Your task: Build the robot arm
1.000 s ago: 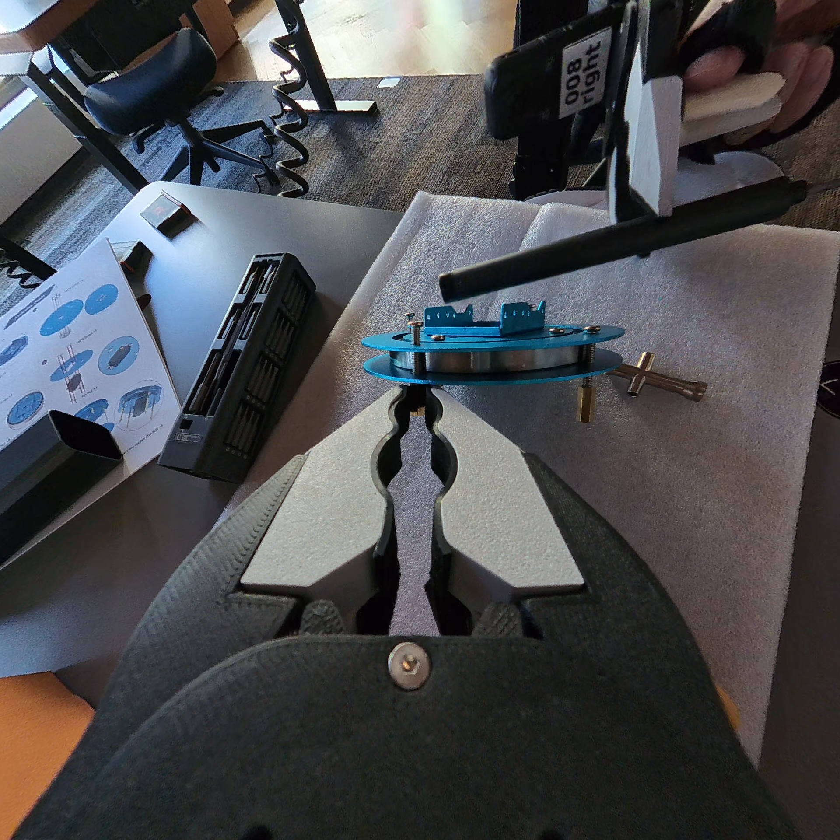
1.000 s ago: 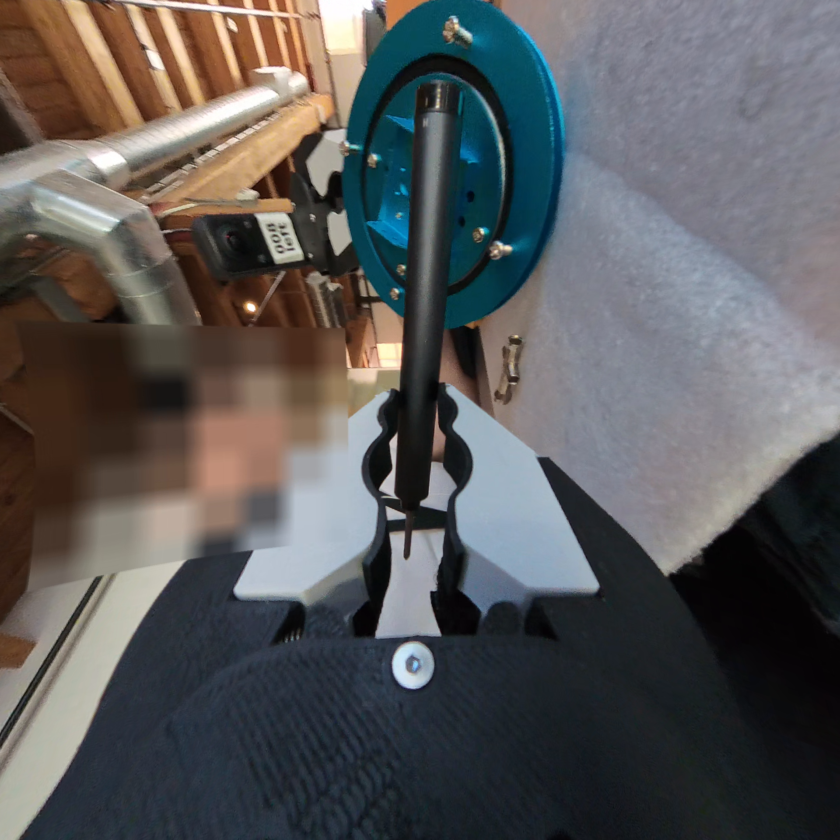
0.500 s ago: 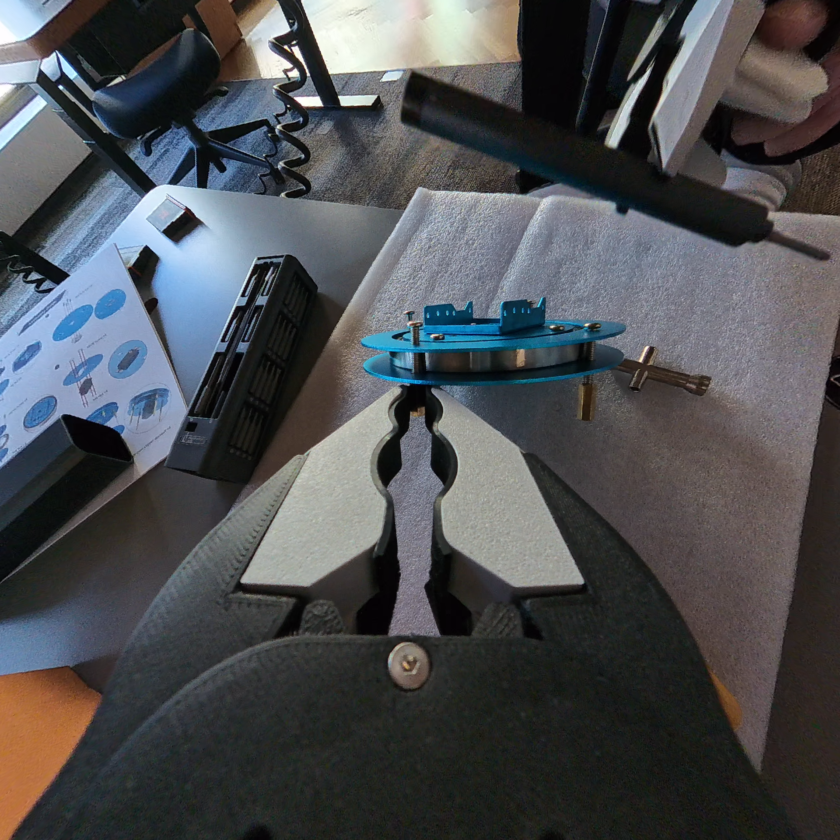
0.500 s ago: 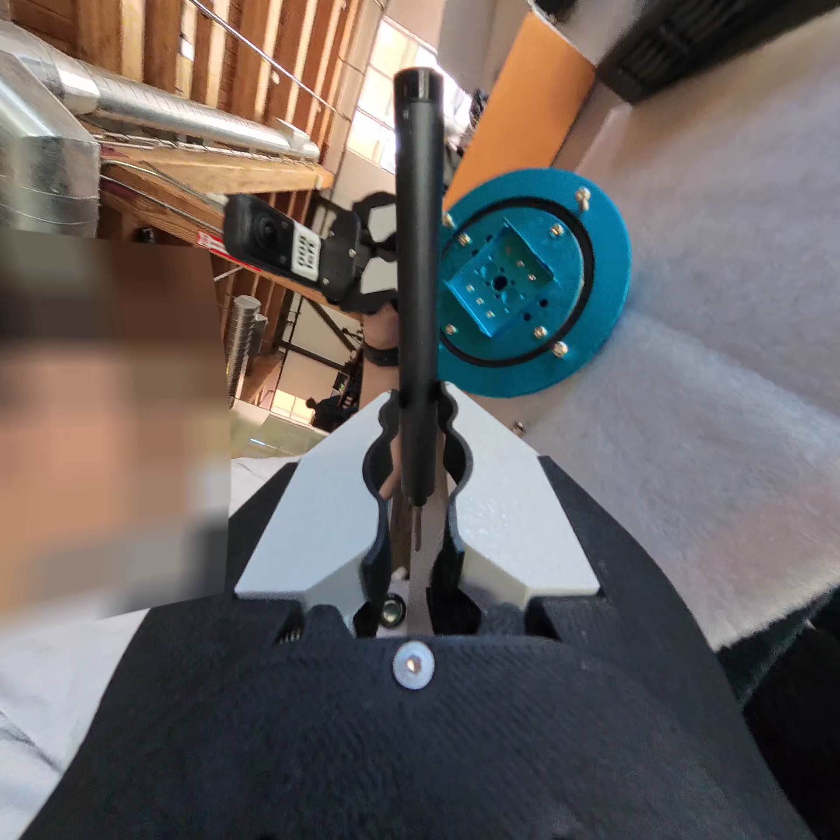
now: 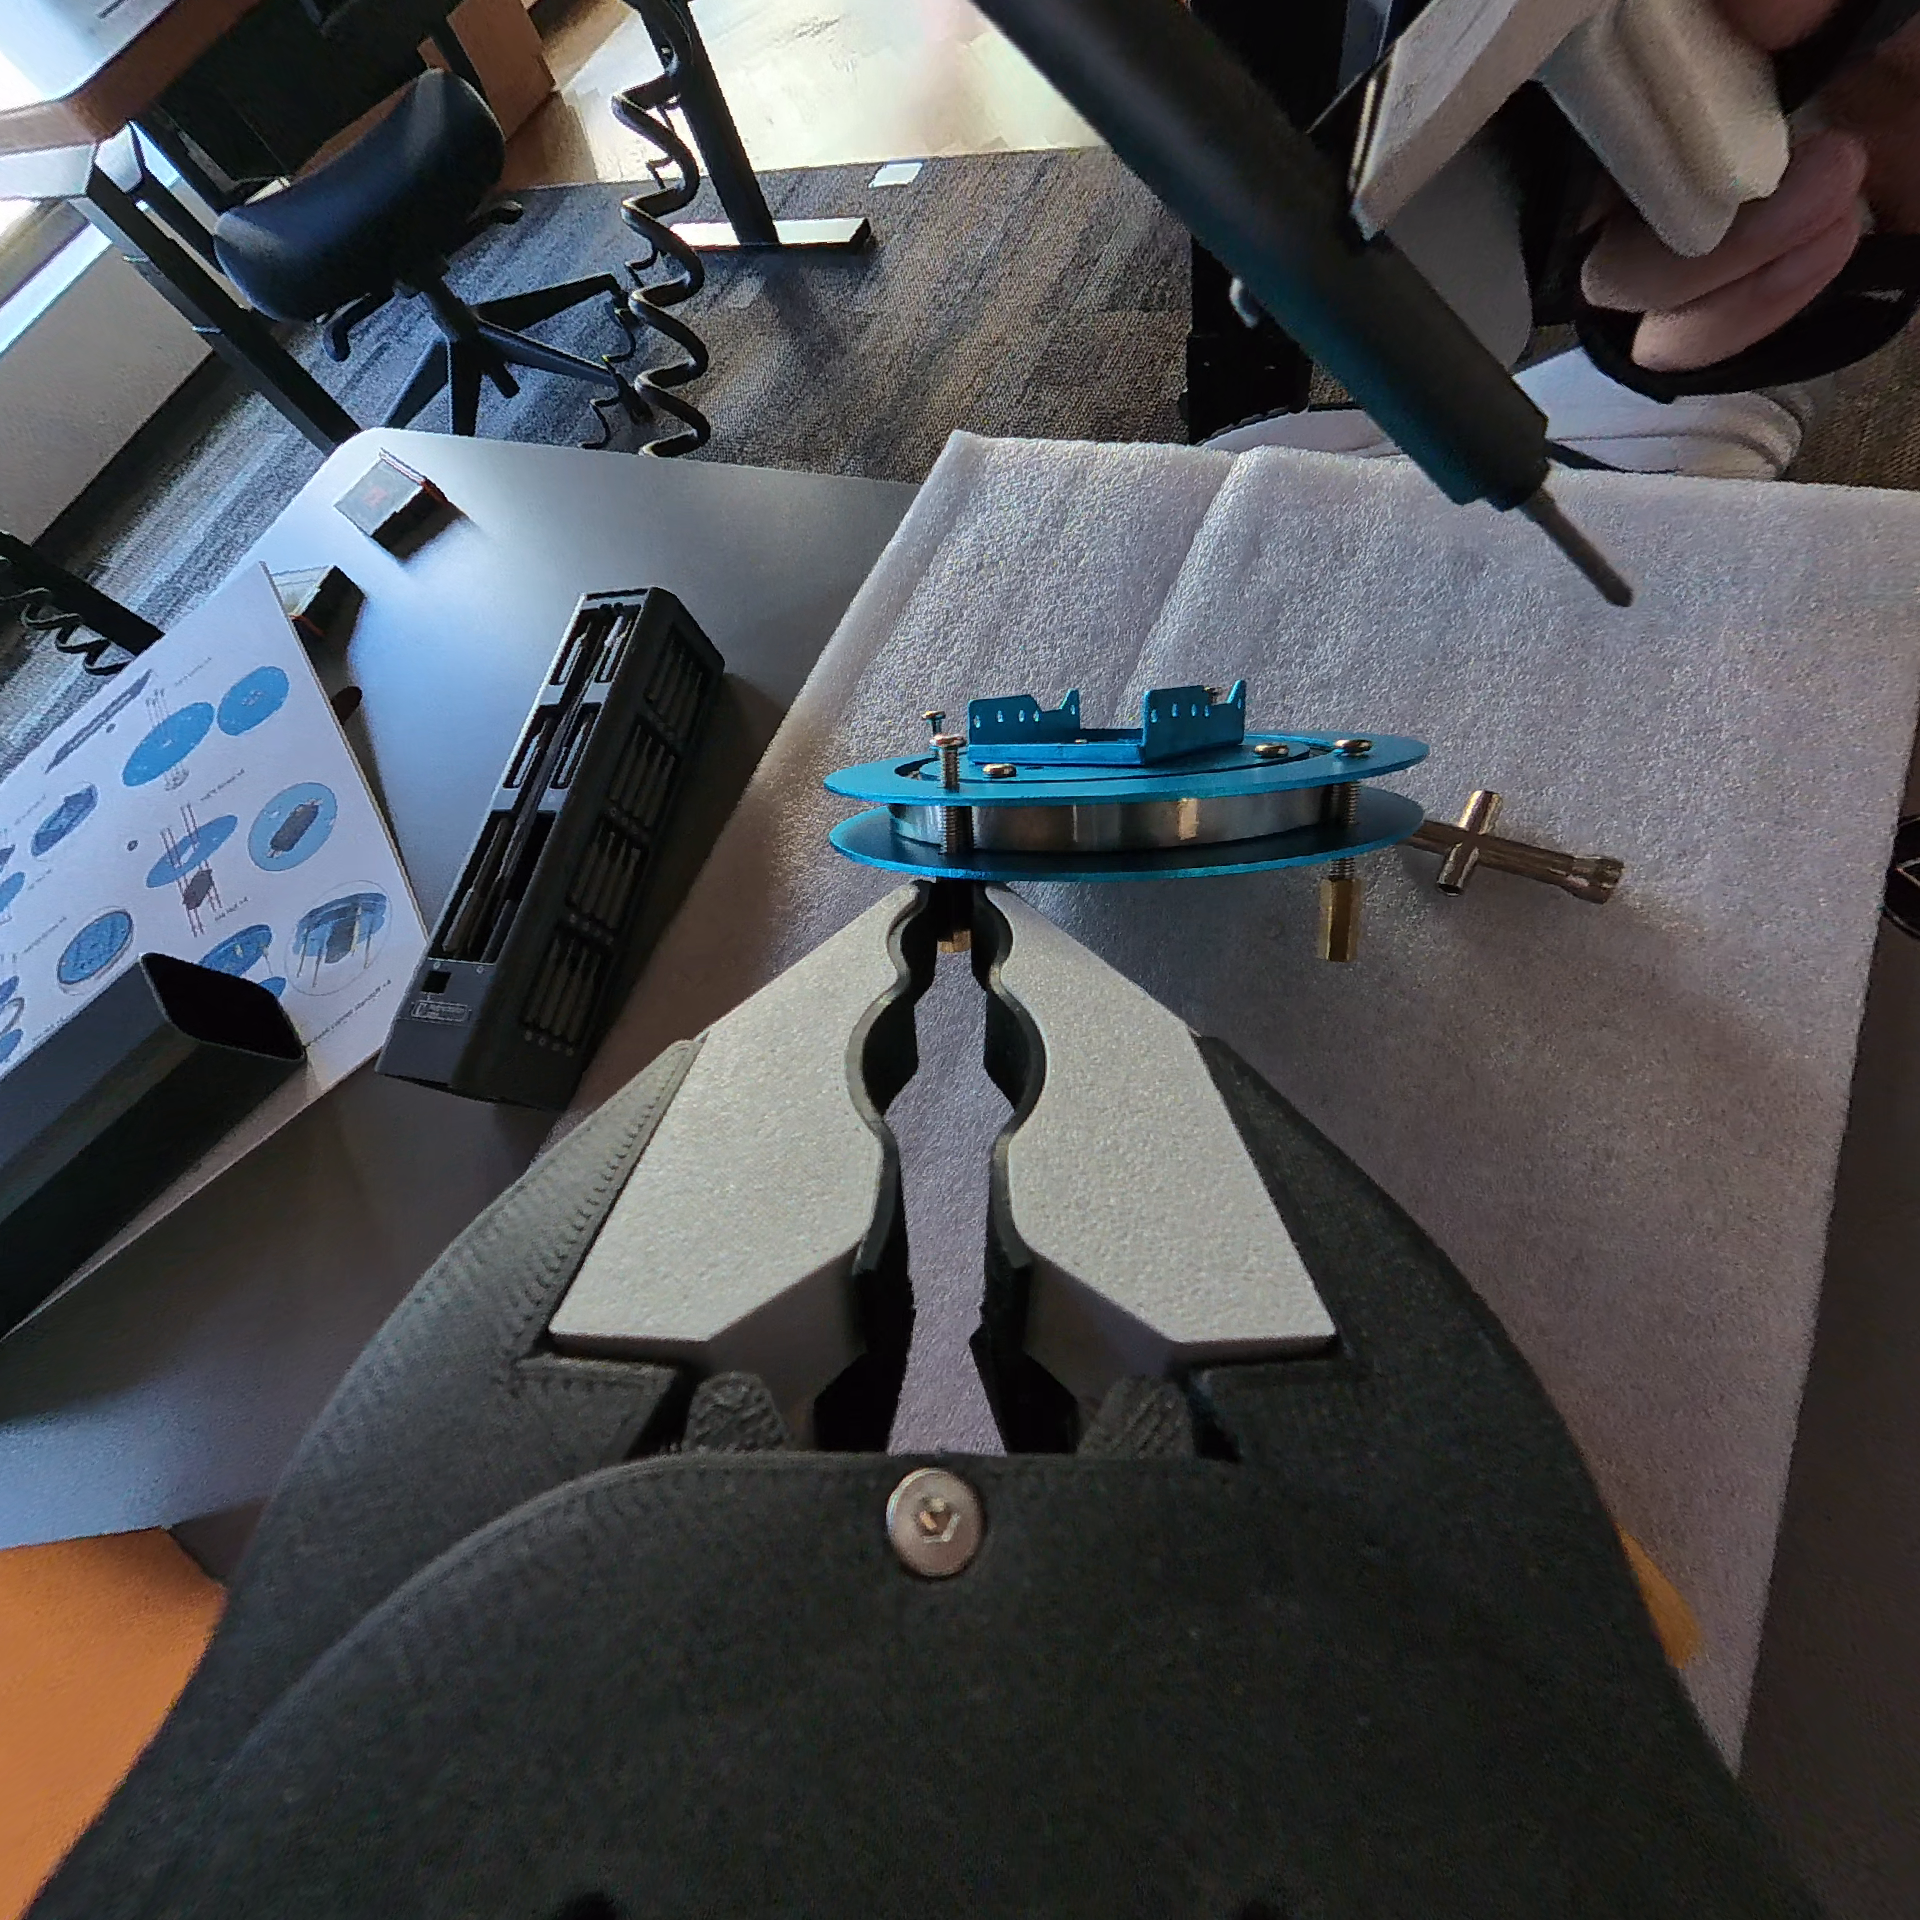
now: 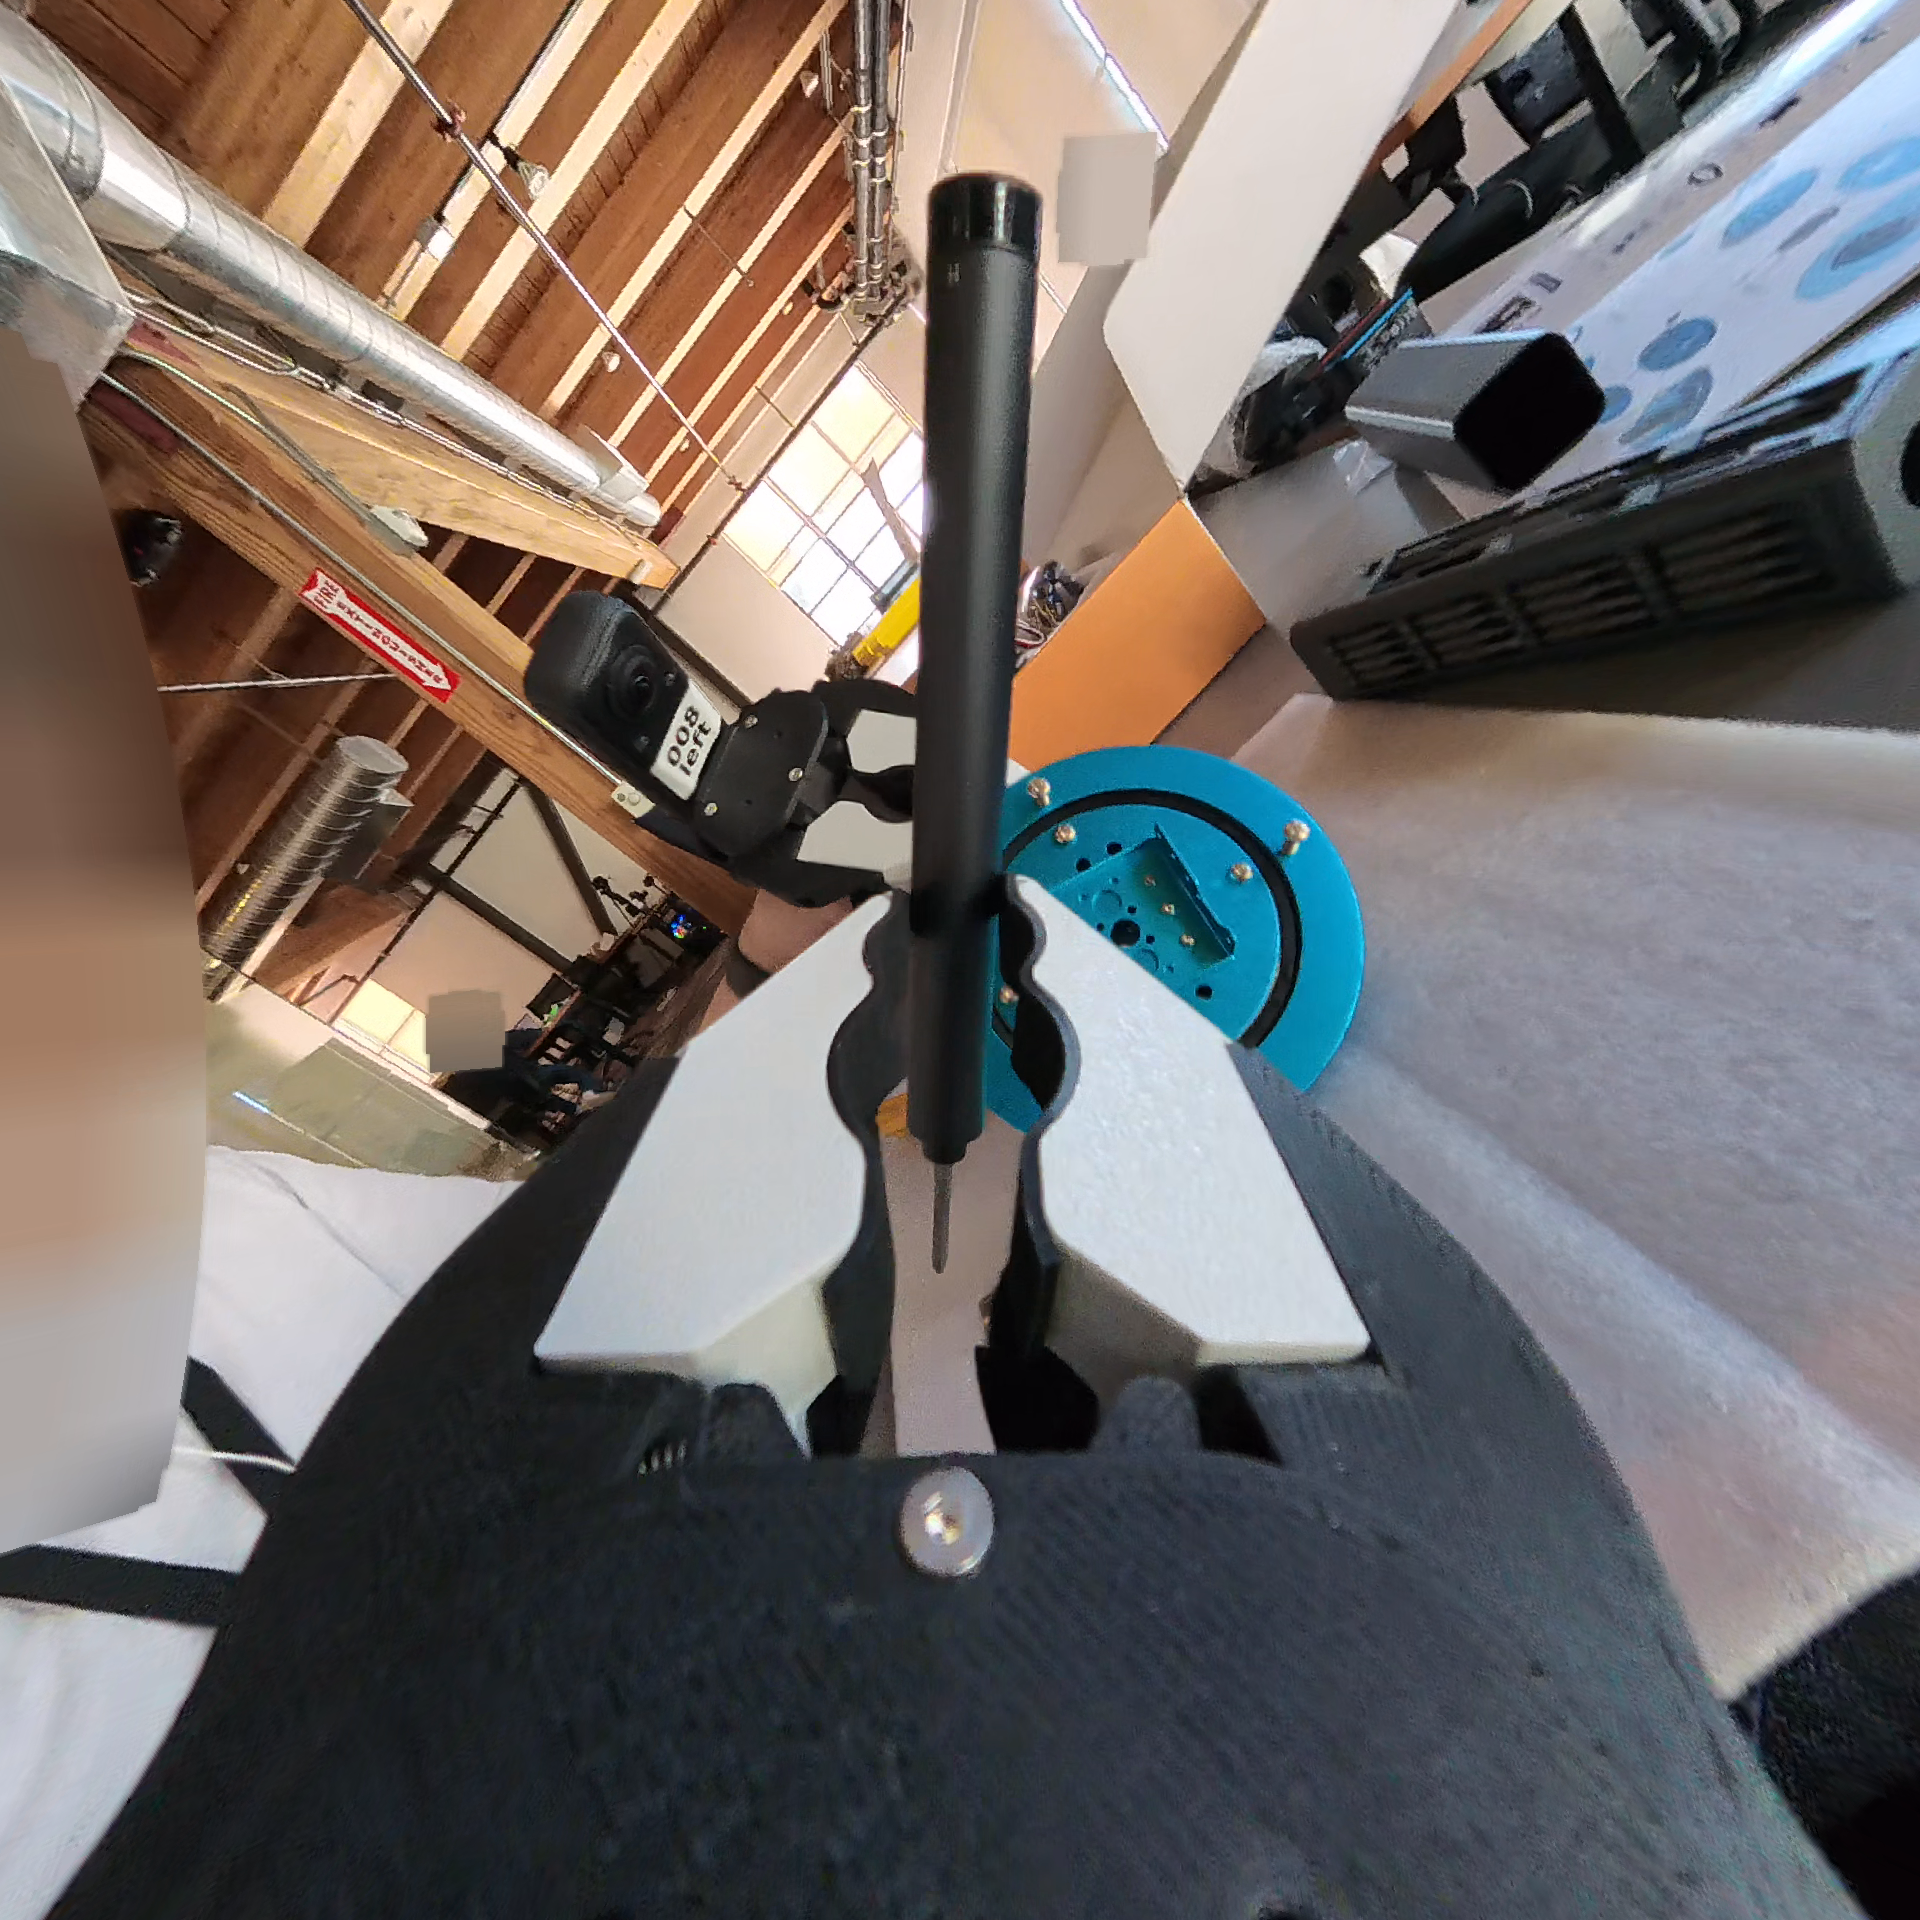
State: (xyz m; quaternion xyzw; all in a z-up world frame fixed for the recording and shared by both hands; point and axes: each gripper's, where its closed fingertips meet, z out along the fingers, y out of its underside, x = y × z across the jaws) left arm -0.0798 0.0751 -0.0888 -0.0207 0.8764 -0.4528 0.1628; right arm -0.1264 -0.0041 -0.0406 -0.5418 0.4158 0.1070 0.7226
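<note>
My left gripper (image 5: 954, 914) is shut on a brass standoff (image 5: 954, 938) under the near edge of a blue two-disc assembly (image 5: 1127, 844) with a silver ring between the plates and a blue bracket on top. Another standoff (image 5: 1335, 920) hangs at its right side. My right gripper (image 6: 956, 904) is shut on a black screwdriver (image 6: 971, 571). In the left wrist view the screwdriver (image 5: 1351, 301) slants above the assembly, its bit (image 5: 1590, 566) pointing down and right, clear of the discs. The assembly (image 6: 1247, 935) and left gripper (image 6: 790, 790) show in the right wrist view.
A white foam mat (image 5: 1507, 1143) covers the grey table. A metal cross wrench (image 5: 1507, 873) lies right of the assembly. A black bit case (image 5: 561, 883), a printed sheet (image 5: 156, 810) and a dark sleeve box (image 5: 125, 1070) lie left. Office chair and desk legs stand behind. There is about 11 cm between the tips of the two grippers.
My right gripper has swung the screwdriver round and up, so its bit now points down and right instead of lying level over the discs. My left gripper has not moved.
</note>
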